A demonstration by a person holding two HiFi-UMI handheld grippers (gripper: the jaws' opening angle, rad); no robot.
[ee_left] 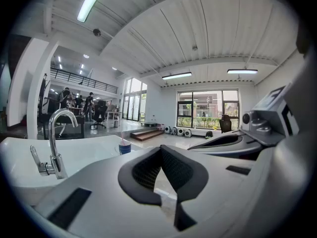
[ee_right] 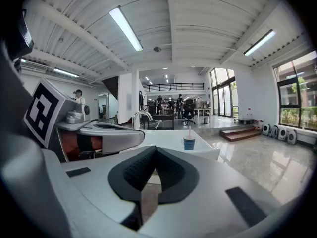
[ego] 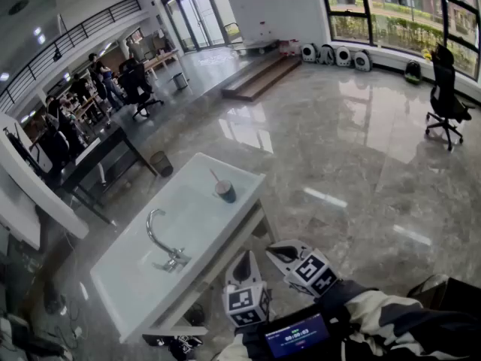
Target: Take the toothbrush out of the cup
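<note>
**Both grippers held back from the sink counter, jaws together.**
The left gripper [ego: 244, 260] and right gripper [ego: 276, 249] are side by side close to the person's body, tipped slightly downward, each closed on nothing. The toothbrush [ego: 214, 177] stands in the cup [ego: 225, 192] at the far end of the counter [ego: 188, 224], beyond the faucet [ego: 161, 241] and well apart from both.

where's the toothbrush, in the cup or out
In: the toothbrush stands in the upright cup, its end poking above the rim.
</note>
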